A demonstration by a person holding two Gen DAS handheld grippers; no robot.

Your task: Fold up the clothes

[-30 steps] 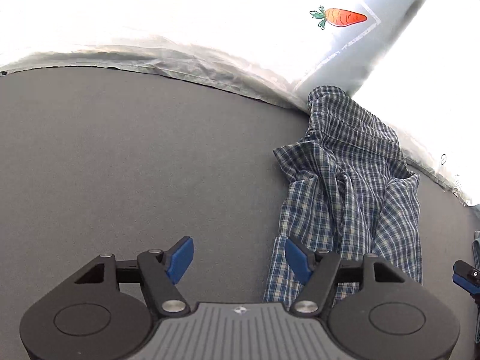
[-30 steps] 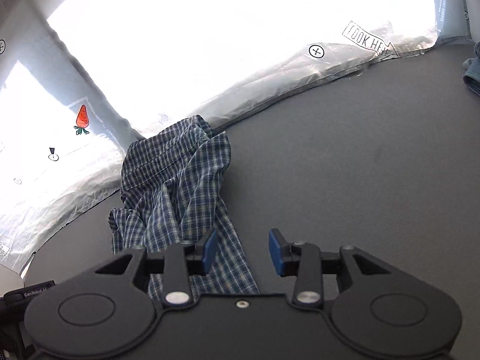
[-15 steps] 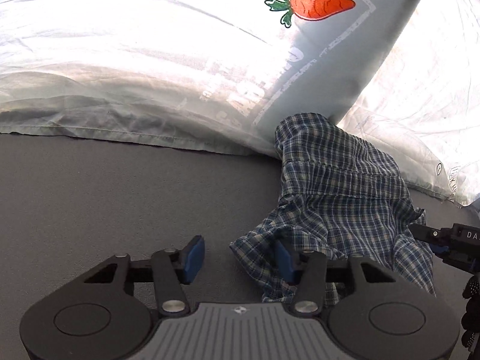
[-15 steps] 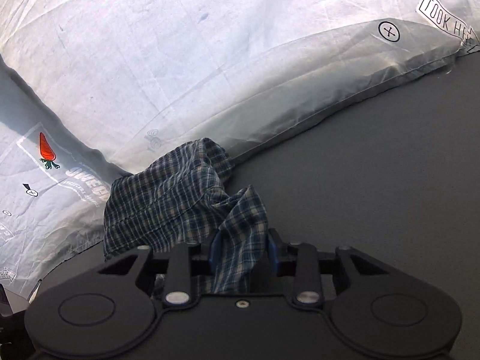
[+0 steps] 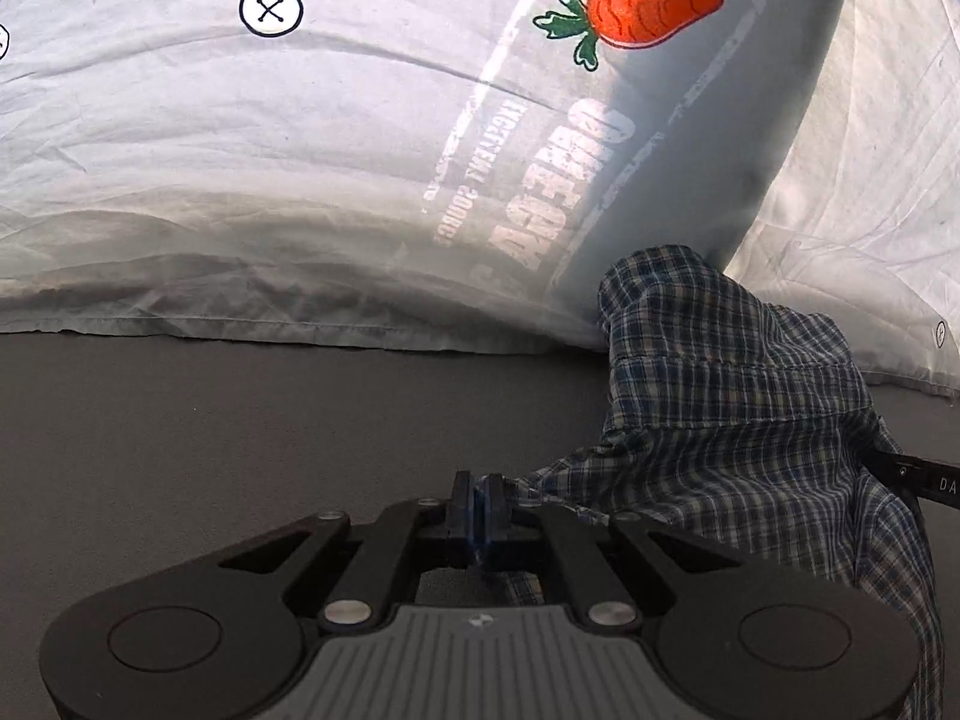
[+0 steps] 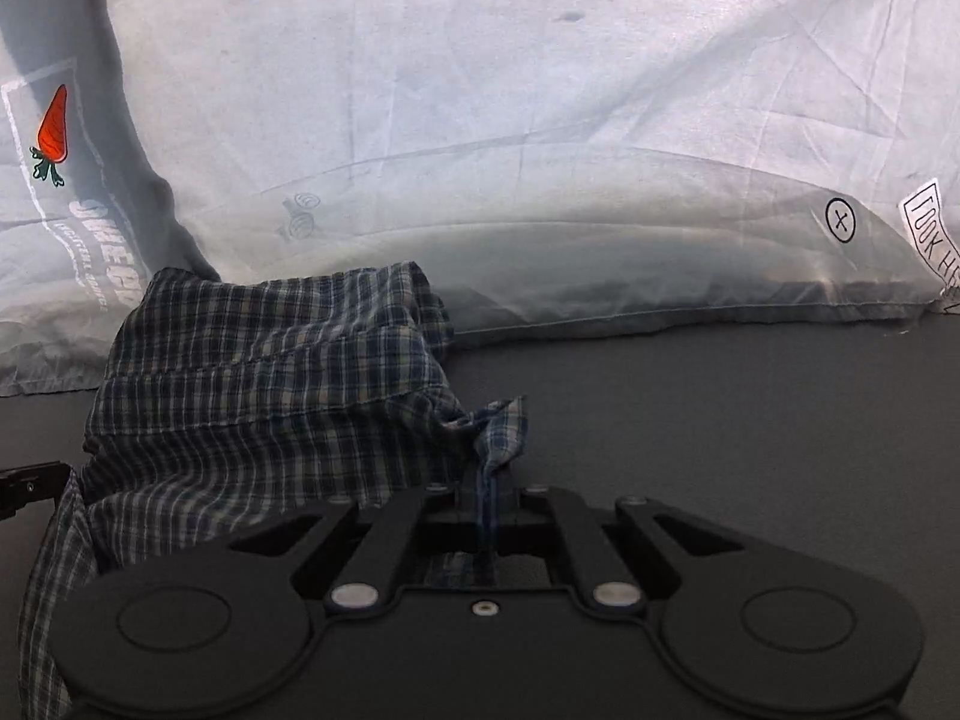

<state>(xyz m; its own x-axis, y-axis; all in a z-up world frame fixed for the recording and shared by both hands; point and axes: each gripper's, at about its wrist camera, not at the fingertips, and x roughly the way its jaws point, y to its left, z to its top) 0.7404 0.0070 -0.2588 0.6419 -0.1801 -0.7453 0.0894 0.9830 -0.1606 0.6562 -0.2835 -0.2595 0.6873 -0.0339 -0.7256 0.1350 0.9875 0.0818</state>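
Now-closed left fingers (image 5: 480, 507) and right fingers (image 6: 489, 495), plaid shirt (image 5: 738, 420) edges between them.

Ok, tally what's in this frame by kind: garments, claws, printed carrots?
Plaid shirt: 1
Claws: 2, left claw and right claw, each shut on the shirt
Printed carrot on the white sheet: 1
Total: 4

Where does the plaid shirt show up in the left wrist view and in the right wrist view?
Left wrist view: the plaid shirt fills the right side, an edge pinched in the left gripper.
Right wrist view: the shirt sits left of centre, a corner clamped in the right gripper.
Shared landmark: the carrot print on the white sheet behind the shirt.
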